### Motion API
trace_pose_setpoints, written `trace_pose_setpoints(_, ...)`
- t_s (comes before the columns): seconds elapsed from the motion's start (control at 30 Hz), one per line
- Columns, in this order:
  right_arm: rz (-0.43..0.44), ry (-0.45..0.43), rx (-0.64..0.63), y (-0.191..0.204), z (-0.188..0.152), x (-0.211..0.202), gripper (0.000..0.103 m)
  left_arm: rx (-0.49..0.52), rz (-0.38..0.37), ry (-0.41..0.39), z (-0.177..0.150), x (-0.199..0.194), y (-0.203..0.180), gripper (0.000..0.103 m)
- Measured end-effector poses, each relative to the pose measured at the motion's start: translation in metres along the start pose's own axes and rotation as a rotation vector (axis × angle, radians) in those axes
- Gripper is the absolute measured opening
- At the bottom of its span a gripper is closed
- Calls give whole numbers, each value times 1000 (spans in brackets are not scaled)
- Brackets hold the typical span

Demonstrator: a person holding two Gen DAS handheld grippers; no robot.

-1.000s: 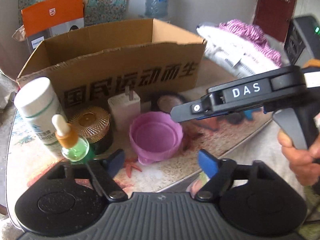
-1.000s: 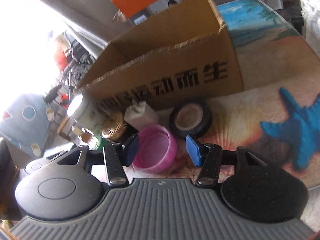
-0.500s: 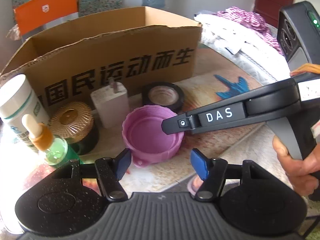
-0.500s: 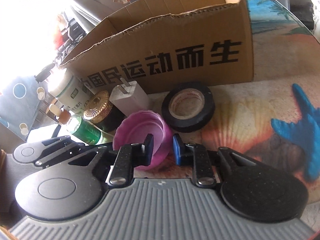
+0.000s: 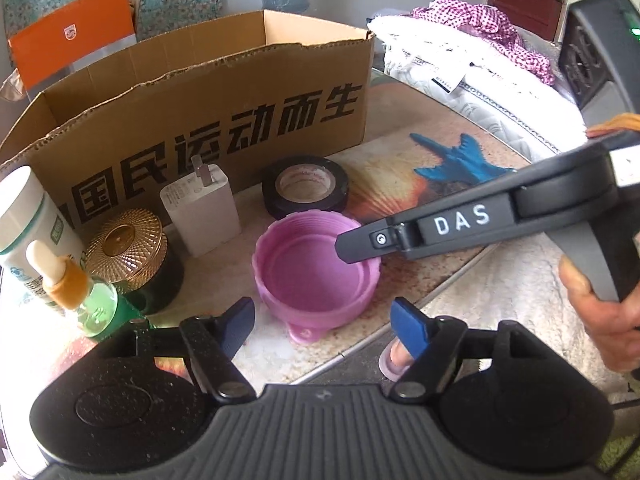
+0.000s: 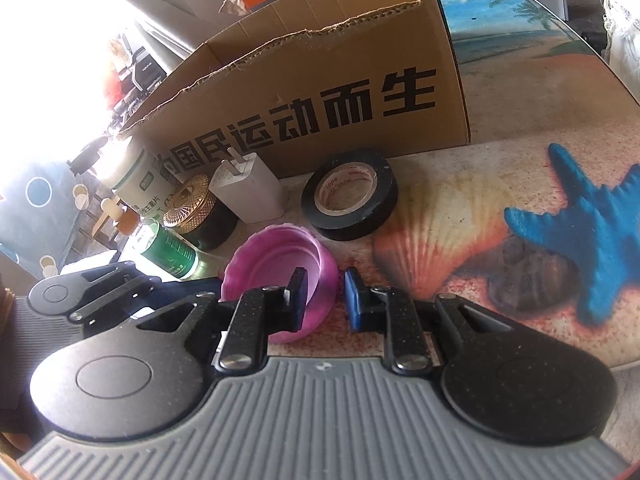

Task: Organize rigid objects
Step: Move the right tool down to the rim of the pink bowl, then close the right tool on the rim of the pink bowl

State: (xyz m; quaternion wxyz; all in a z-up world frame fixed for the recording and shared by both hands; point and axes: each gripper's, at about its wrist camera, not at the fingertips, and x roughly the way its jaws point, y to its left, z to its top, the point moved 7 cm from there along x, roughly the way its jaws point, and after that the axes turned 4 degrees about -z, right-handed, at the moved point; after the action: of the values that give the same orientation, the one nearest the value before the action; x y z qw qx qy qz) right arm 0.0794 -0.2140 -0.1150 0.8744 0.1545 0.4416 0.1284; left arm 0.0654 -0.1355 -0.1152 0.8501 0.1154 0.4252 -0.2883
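Seashell-print tabletop (image 6: 500, 128) carries every item outside the cardboard box (image 6: 320, 80); right hand-held gripper (image 6: 325, 296) pinches the pink cap's (image 6: 276, 256) rim, left hand-held gripper (image 5: 322, 322) spread. Sorting barely begun.

left tongs (image 5: 322, 318): jaws apart, just reopened, angled down | right tongs (image 6: 325, 296): clamped, angled down

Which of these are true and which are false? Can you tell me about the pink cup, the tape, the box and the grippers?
1. The right hand-held gripper pinches the pink cup's rim. True.
2. The black tape roll lies inside the cardboard box. False: it lies on the table in front of the box.
3. The left hand-held gripper holds the white charger. False: it is open and holds nothing.
4. The dropper bottle is green. True.
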Motion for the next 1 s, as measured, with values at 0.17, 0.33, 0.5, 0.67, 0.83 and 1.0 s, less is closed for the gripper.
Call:
trace_pose_setpoints(0.17, 3, -6, -5, 0, 0, 0, 19, -5, 2, 2, 2, 8, 2, 76)
trace_pose_setpoints(0.33, 5, -12, -13, 0, 0, 0, 19, 5, 12, -10, 4, 10, 2, 74)
trace_pose_setpoints(0.5, 4, -22, -17, 1, 0, 1, 19, 2, 14, -8, 7, 12, 2, 72)
trace_pose_setpoints(0.67, 4, -28, -14, 1, 0, 1, 19, -4, 21, -8, 9, 14, 3, 72)
trace_pose_setpoints(0.83, 2, -34, -14, 1, 0, 1, 19, -7, 25, -12, 9, 14, 4, 72)
trace_pose_setpoints(1.0, 2, -39, -9, 1, -1, 1, 19, -7, 25, -11, 9, 15, 4, 72)
